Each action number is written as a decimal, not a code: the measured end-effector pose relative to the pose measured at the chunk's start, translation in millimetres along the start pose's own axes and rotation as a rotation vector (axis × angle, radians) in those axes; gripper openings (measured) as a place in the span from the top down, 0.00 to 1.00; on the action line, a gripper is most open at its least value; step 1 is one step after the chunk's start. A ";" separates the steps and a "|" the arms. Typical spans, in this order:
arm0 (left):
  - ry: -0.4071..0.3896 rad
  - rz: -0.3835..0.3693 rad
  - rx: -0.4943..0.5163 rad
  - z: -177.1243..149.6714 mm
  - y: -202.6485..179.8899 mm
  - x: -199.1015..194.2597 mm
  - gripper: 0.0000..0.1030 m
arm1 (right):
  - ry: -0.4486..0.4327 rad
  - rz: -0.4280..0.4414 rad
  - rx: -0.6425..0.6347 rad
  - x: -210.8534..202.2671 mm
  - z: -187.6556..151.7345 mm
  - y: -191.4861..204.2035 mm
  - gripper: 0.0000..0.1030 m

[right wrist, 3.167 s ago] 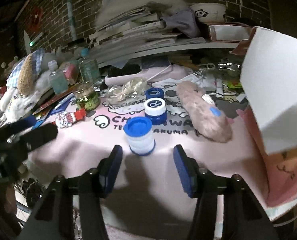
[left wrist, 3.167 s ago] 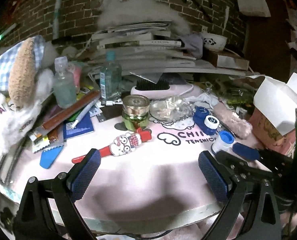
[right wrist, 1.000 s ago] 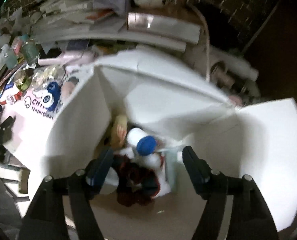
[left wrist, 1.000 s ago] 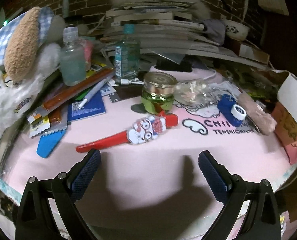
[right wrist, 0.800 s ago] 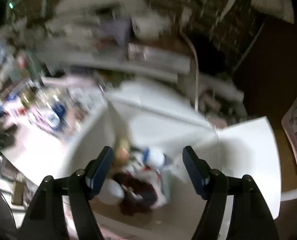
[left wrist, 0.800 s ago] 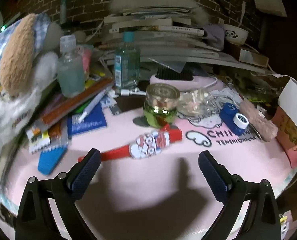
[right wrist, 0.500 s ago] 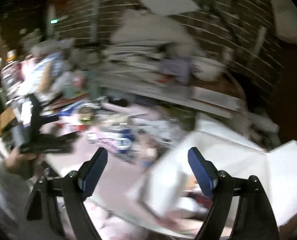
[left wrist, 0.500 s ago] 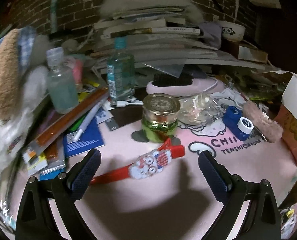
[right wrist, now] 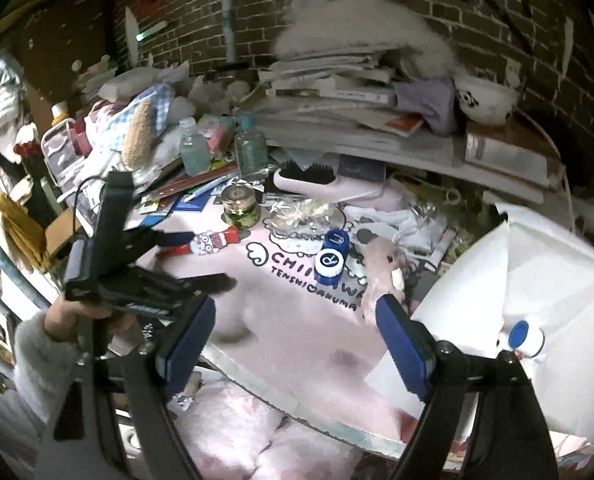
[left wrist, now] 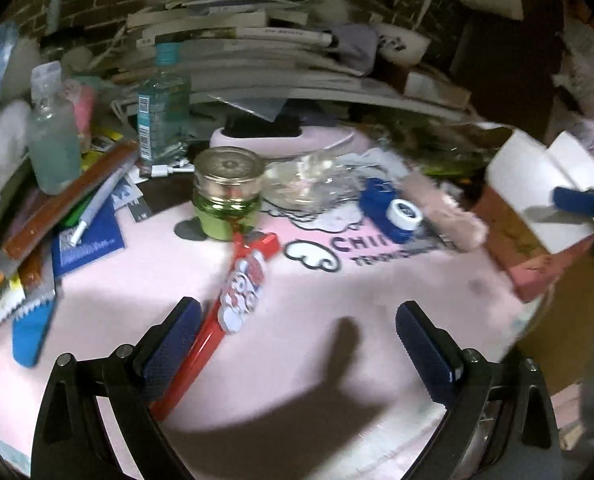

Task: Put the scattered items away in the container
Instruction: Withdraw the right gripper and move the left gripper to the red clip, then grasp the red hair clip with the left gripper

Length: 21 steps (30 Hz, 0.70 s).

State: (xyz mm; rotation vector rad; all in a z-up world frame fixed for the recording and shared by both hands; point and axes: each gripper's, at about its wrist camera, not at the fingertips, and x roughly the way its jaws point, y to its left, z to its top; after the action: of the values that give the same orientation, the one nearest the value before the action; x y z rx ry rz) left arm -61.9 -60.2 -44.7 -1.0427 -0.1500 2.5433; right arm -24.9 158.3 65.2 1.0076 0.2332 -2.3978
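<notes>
- Left hand-held gripper (left wrist: pixel 297 344): jaws wide, empty; red character-charm strap (left wrist: pixel 233 292) beside left pad, mid-counter (left wrist: pixel 337 280).
- Right hand-held gripper (right wrist: pixel 293 336): wide, empty.
- White box (right wrist: pixel 537 264): counter's right edge.
- Risk: flat strap slipping, glass jar (left wrist: pixel 227 196) nudged.

The near end of the red toy watch (left wrist: pixel 233 300) slips behind the left hand-held gripper (left wrist: pixel 297 344), so its strap end is lost. The white box (right wrist: pixel 537 280) runs off the picture's right edge and its insides barely show. The desk (left wrist: pixel 337 300) lettering is smeared, unreadable.
</notes>
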 end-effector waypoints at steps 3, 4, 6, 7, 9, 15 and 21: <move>-0.009 0.082 -0.008 -3.6 7.2 -2.3 0.06 | 0.002 0.001 0.017 1.3 -2.8 -2.5 0.22; -0.006 0.126 -0.013 -4.6 10.6 -0.7 0.08 | -0.001 -0.005 0.011 1.4 -3.4 -1.2 0.22; -0.023 0.144 -0.011 -4.9 12.3 -1.7 0.12 | -0.004 -0.005 0.008 1.6 -4.8 1.0 0.22; -0.027 0.148 -0.012 -4.9 12.6 -1.5 0.15 | -0.006 -0.007 0.004 1.9 -5.3 2.1 0.22; -0.036 0.164 0.002 -4.3 11.2 -0.2 0.37 | -0.020 -0.032 -0.008 3.1 -7.0 5.3 0.22; -0.026 0.206 0.019 3.5 9.9 7.0 0.71 | -0.058 -0.041 -0.021 4.1 -6.5 14.0 0.22; -0.021 0.216 0.049 4.2 3.9 10.5 0.89 | -0.059 0.015 -0.021 12.2 -7.8 28.2 0.22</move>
State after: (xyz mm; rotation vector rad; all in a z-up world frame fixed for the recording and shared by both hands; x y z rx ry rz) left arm -72.8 -59.5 -49.5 -1.0651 0.0207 2.7354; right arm -12.3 132.3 52.3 0.9247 0.2286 -2.4022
